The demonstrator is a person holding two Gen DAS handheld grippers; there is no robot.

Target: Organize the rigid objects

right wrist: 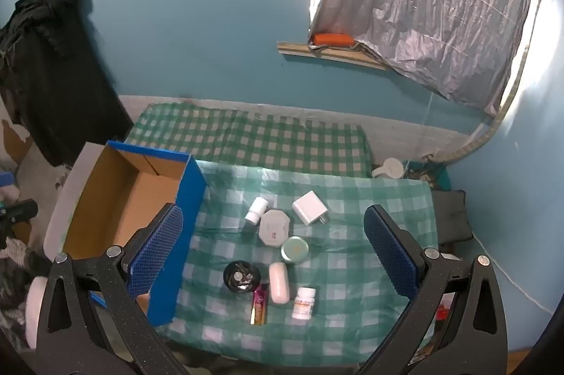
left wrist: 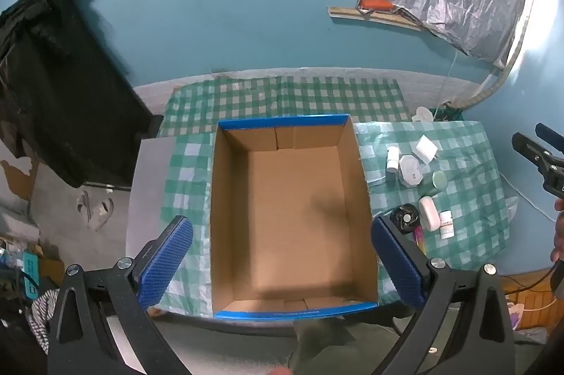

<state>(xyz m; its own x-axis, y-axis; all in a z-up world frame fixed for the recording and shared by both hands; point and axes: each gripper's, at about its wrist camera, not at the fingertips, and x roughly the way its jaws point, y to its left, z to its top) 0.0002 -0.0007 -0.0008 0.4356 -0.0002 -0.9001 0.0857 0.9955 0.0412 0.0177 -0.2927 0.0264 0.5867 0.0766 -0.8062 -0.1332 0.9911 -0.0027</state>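
Note:
An empty cardboard box with blue rim (left wrist: 282, 122) (right wrist: 192, 198) stands on a green checked table. Right of it lie several small items: a white charger block (right wrist: 310, 207), a white bottle (right wrist: 256, 209), an octagonal white case (right wrist: 275, 228), a green round tin (right wrist: 294, 249), a black round dish (right wrist: 241, 276), a white oval case (right wrist: 279, 283), a pill bottle (right wrist: 304, 302) and a pink tube (right wrist: 259, 303). My left gripper (left wrist: 282, 262) is open above the box. My right gripper (right wrist: 271, 258) is open above the items.
A second checked surface (right wrist: 246, 135) lies behind the table against the blue wall. Dark clothes (left wrist: 53, 75) hang at the left. A white mug (right wrist: 387, 167) stands behind the table's right corner. A silver sheet (right wrist: 440, 4) covers the window.

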